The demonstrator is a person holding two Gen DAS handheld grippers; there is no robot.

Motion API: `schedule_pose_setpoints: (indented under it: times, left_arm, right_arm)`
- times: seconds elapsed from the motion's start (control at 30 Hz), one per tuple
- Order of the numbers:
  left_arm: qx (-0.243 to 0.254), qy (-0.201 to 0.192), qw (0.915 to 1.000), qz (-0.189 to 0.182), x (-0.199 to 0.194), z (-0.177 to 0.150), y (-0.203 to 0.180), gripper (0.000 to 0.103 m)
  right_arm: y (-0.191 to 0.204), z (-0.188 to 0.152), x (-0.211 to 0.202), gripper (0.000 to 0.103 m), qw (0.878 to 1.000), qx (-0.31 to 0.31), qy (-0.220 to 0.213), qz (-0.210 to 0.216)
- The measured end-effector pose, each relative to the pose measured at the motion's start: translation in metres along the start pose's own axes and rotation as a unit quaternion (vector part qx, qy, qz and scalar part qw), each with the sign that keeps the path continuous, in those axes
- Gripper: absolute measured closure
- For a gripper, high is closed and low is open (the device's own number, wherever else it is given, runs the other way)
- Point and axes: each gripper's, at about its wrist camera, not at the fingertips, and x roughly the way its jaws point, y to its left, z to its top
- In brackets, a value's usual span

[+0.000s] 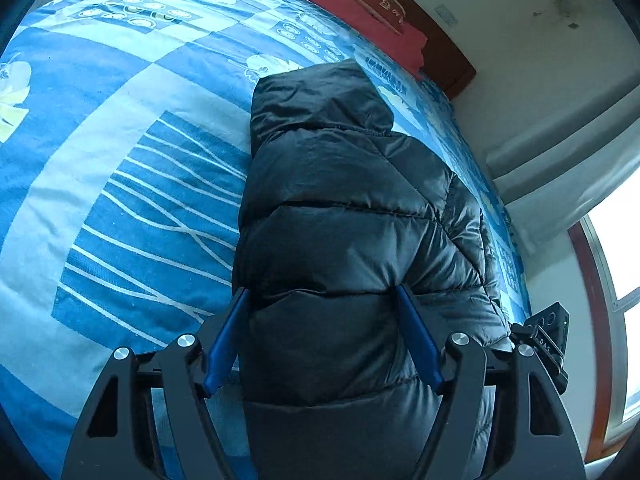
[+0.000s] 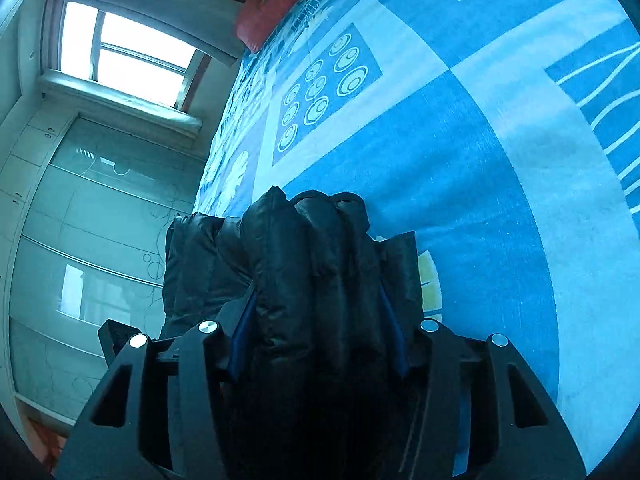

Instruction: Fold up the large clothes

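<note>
A black hooded puffer jacket [image 1: 344, 216] lies folded lengthwise on the blue patterned bed cover [image 1: 120, 184], hood toward the pillow. My left gripper [image 1: 322, 296] straddles the jacket's near end, its blue fingers [image 1: 416, 336] pressed against both sides of the padding. In the right wrist view the bunched jacket [image 2: 304, 264] fills the space between my right gripper's [image 2: 318, 300] blue fingers [image 2: 244, 328], which clamp its thick folds. The right gripper's body shows in the left wrist view [image 1: 548, 332] beside the jacket.
A red pillow [image 1: 360, 12] and dark wooden headboard [image 1: 432, 36] are at the bed's far end. A window [image 2: 128, 60] and glass-fronted wardrobe [image 2: 92, 240] stand past the bed's edge. Bed cover [image 2: 460, 160] stretches wide beside the jacket.
</note>
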Motion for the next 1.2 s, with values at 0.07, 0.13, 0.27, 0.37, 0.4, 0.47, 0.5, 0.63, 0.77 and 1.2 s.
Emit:
schedule_pose_setpoints:
  times: [0.07, 0.13, 0.27, 0.37, 0.4, 0.47, 0.5, 0.63, 0.77, 1.2]
  left_arm:
    - [0.003, -0.001, 1.0000, 0.006, 0.001, -0.001, -0.001, 0.032]
    - [0.006, -0.001, 0.9999, 0.009, -0.001, -0.002, -0.003, 0.032]
    - [0.015, -0.002, 0.9998, 0.010, -0.008, -0.003, -0.007, 0.030]
    - [0.021, -0.008, 0.9997, 0.013, -0.012, -0.004, -0.008, 0.026]
    - [0.022, -0.012, 0.9995, 0.017, -0.014, -0.005, -0.009, 0.024]
    - [0.026, -0.017, 0.9993, 0.022, -0.019, -0.007, -0.011, 0.024]
    - [0.027, -0.019, 0.9992, 0.023, -0.022, -0.007, -0.012, 0.024]
    - [0.036, -0.029, 0.9983, 0.035, -0.037, -0.014, -0.017, 0.024]
    - [0.032, -0.034, 0.9981, 0.041, -0.049, -0.023, -0.018, 0.024]
    - [-0.012, -0.039, 0.9979, 0.050, -0.085, -0.070, -0.003, 0.024]
  right_arm:
    - [-0.004, -0.002, 0.000, 0.053, 1.000, 0.003, 0.000, 0.004]
    - [-0.003, -0.001, 0.001, 0.052, 1.000, 0.004, 0.001, 0.006]
    - [-0.005, -0.001, -0.006, 0.048, 1.000, 0.006, 0.000, 0.024]
    - [-0.004, -0.004, -0.015, 0.040, 0.999, 0.005, -0.011, 0.035]
    - [-0.004, -0.005, -0.019, 0.039, 0.999, 0.005, -0.016, 0.039]
    - [-0.004, -0.008, -0.025, 0.034, 0.999, 0.008, -0.022, 0.045]
    - [-0.004, -0.010, -0.030, 0.033, 0.998, 0.008, -0.025, 0.048]
    - [-0.009, -0.016, -0.045, 0.029, 0.998, 0.012, -0.033, 0.046]
    - [-0.015, -0.027, -0.061, 0.028, 0.998, 0.022, -0.039, 0.045]
    - [-0.028, -0.089, -0.107, 0.028, 0.997, 0.048, -0.055, 0.019]
